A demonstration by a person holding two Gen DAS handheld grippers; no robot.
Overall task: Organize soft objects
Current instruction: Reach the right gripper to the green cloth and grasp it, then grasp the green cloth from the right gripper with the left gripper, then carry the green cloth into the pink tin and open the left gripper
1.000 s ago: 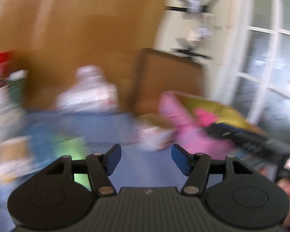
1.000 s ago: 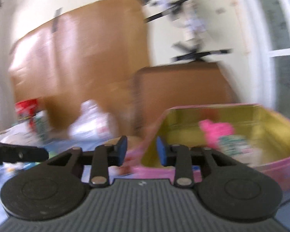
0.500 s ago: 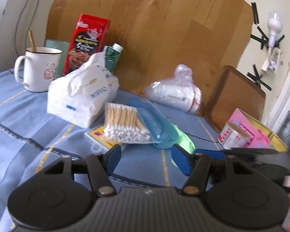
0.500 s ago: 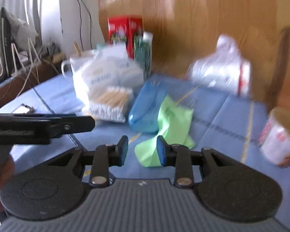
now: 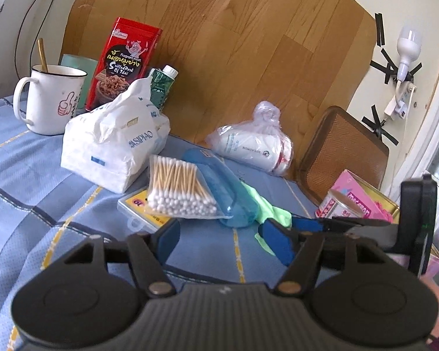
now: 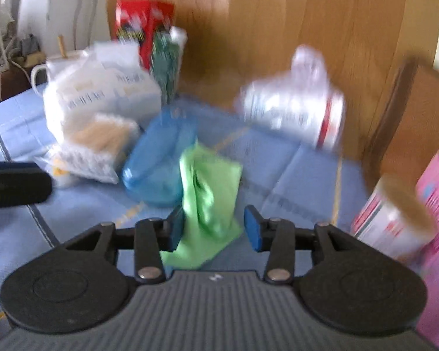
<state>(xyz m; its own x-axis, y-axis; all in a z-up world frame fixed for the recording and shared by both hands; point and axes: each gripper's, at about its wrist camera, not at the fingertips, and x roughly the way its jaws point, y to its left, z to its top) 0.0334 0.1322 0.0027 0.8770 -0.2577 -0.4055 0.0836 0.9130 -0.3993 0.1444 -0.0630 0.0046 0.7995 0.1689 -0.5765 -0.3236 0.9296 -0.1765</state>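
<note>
A green cloth [image 6: 209, 193] lies crumpled on the blue tablecloth beside a blue plastic pouch [image 6: 158, 161]. My right gripper [image 6: 213, 229] is open with a finger on each side of the cloth's near end. In the left wrist view the green cloth [image 5: 266, 209] shows behind the blue pouch [image 5: 225, 190], and the right gripper [image 5: 301, 225] comes in from the right. My left gripper [image 5: 224, 241] is open and empty, low over the tablecloth in front of a bag of cotton swabs [image 5: 175, 188].
A tissue pack [image 5: 114, 149], white mug [image 5: 51, 99], red tin [image 5: 123, 61] and bagged white bottle [image 5: 254, 146] stand behind. A small can [image 5: 341, 206] and pink box [image 5: 363, 199] sit at right, by a brown tray [image 5: 342, 158] leaning on the wooden board.
Both grippers swung left from the pink and yellow box to the clutter. The right gripper opened wider and moved in, so that its fingers now flank the green cloth.
</note>
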